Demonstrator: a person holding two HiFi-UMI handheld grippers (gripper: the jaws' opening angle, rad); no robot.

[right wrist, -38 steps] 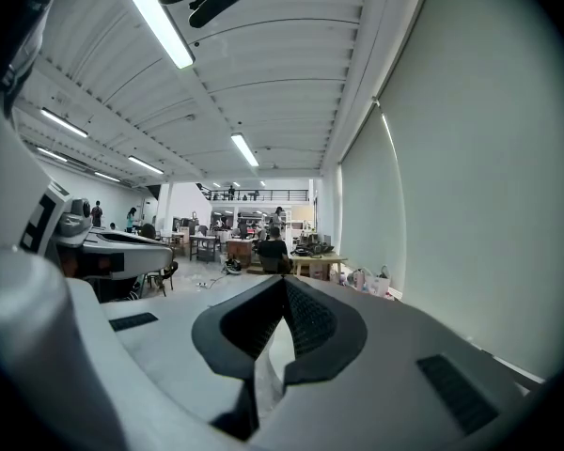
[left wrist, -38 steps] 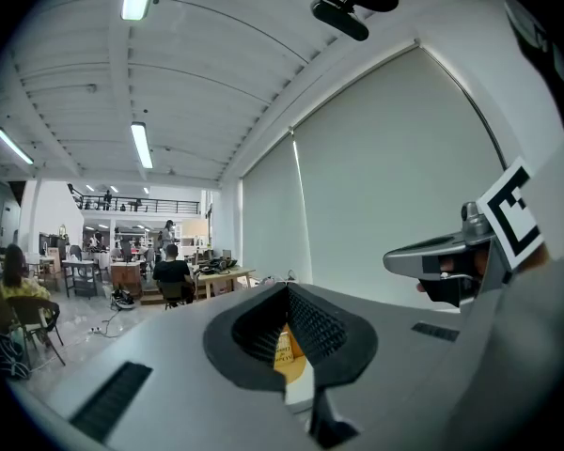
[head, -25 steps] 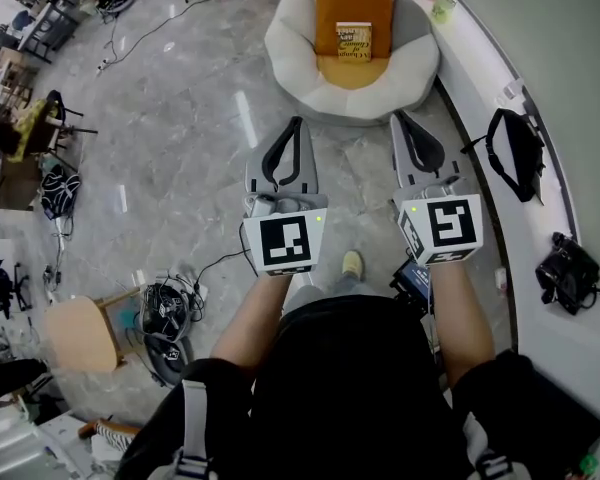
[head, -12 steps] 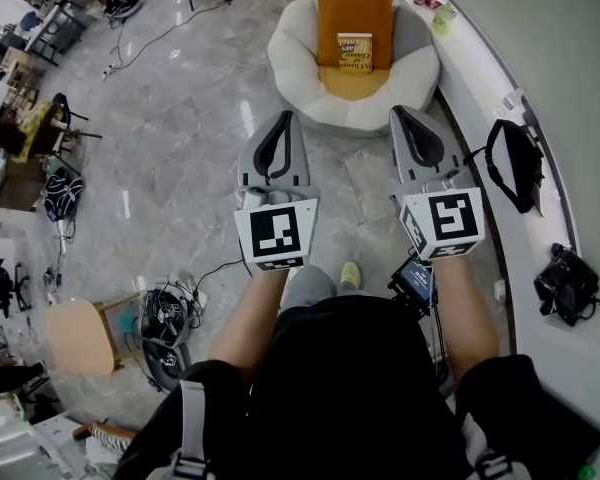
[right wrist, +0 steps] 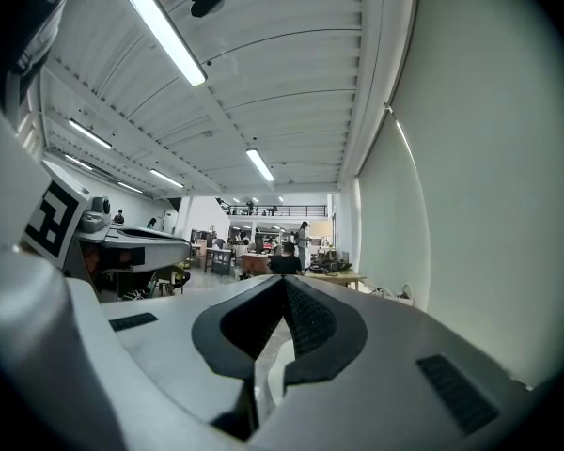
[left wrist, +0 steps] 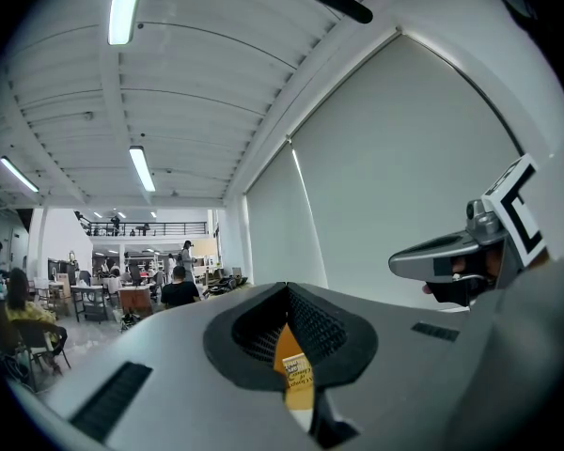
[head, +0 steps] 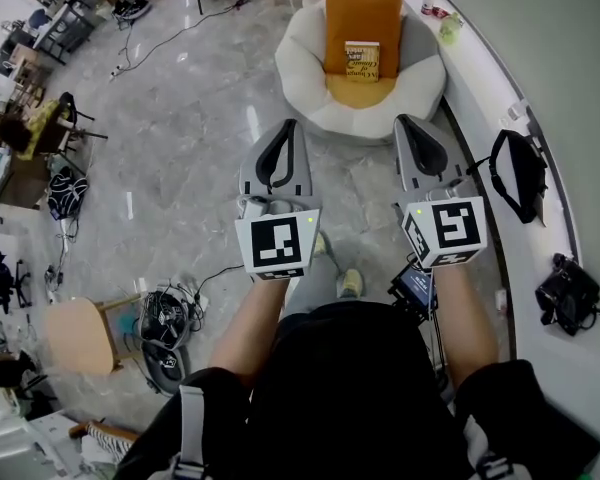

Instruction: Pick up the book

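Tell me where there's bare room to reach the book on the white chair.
Bare marble floor lies straight ahead, up to the white chair holding the book. Crowded: cables and a bag at left; black bag and camera on the right ledge.

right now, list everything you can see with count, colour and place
book: one, yellow-cream, propped against the cushion
cushion: one, orange, upright in the chair
chair: one, white, round, on the floor ahead
bag: one, black, on the ledge at right
ledge: one, white, curved, along the right
stool: one, light wood, lower left
cables: one tangle, black, beside the stool
left tool: one, grey, shut, empty
right tool: one, grey, shut, empty
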